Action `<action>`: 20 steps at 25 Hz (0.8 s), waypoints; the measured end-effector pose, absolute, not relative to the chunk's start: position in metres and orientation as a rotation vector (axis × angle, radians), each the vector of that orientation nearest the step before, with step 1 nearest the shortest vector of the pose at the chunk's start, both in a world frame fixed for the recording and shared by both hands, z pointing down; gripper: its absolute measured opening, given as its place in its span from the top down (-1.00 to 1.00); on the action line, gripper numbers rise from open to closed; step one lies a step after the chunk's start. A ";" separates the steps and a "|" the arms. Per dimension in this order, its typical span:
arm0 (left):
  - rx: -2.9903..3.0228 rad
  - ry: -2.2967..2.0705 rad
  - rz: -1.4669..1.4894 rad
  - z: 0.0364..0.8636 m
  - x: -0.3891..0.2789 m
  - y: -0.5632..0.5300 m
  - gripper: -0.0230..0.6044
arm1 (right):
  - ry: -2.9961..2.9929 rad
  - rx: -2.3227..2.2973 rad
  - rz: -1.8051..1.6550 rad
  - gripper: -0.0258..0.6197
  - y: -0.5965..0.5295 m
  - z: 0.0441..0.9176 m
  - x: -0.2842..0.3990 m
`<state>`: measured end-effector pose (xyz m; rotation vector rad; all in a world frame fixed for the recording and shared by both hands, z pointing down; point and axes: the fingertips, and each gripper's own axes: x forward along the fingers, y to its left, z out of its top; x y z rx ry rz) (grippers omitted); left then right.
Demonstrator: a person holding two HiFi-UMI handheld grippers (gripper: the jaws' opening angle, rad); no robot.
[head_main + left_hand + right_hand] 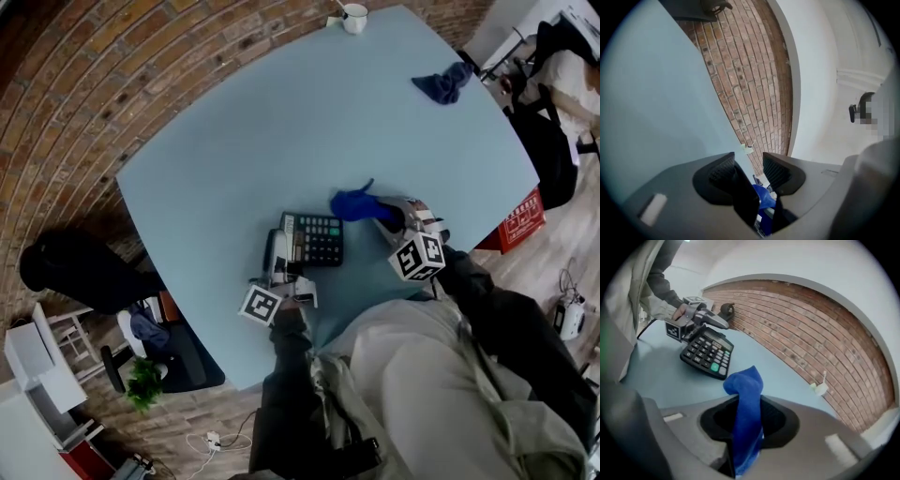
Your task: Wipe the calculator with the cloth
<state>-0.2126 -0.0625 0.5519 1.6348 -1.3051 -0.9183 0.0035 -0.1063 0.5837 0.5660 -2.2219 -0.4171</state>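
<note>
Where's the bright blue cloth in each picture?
Head view: bright blue cloth mid-table, up-right of the calculator.
Left gripper view: a scrap, bottom centre.
Right gripper view: bottom centre, in the right gripper's tongs.
Shared landmark: the pale blue table.

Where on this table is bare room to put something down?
Bare: the wide middle of the table, between the cup, the dark cloth and the calculator; also the left side. Crowded: the near edge, where the left gripper, the calculator, the right gripper and its blue cloth meet.
</note>
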 end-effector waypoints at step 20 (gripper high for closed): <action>1.865 -1.739 -0.439 0.501 -0.261 0.002 0.71 | -2.477 0.754 -0.102 0.64 -0.101 0.531 -0.001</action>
